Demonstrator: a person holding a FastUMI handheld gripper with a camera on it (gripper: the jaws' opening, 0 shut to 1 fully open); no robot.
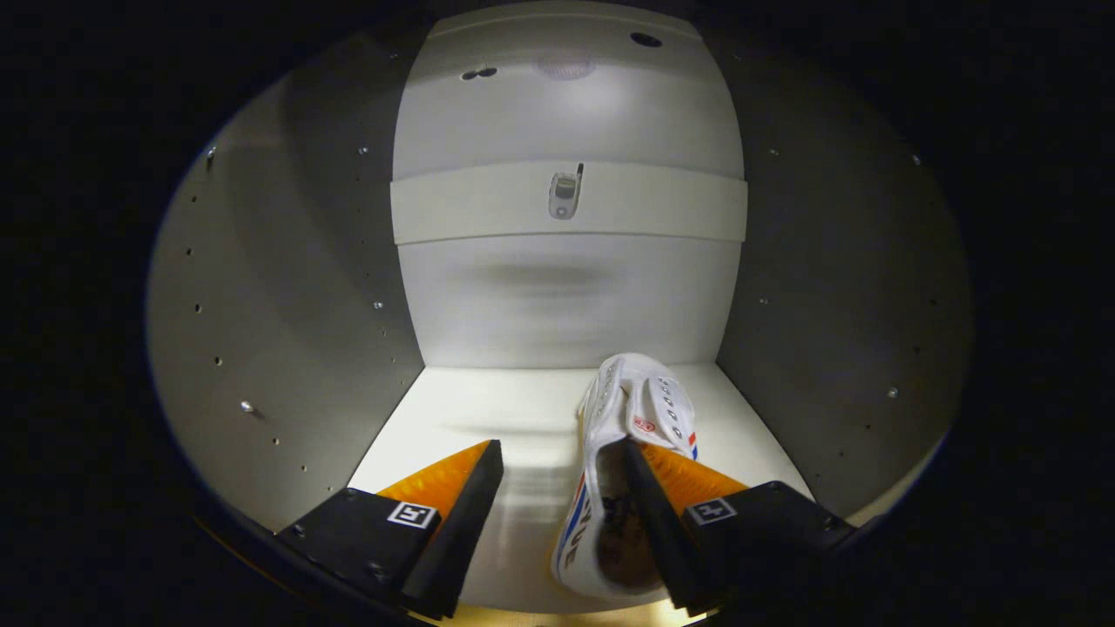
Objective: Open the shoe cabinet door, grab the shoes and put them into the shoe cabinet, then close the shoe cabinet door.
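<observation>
White shoe (629, 435) sat inside shoe cabinet (287, 287), on the floor panel (470, 409), right of centre.
Gripper (562, 457) fingers were spread wide apart, not clamped: right finger (649, 514) lay over the shoe's opening, w/ shoe's toe pointing to the far back wall (566, 305); left finger (466, 514) was well apart from the shoe, bare floor btwn. Shoe had red & blue stripes on its side. Small metal fitting (564, 195) sat on a pale cross rail (488, 202) at the far wall.
</observation>
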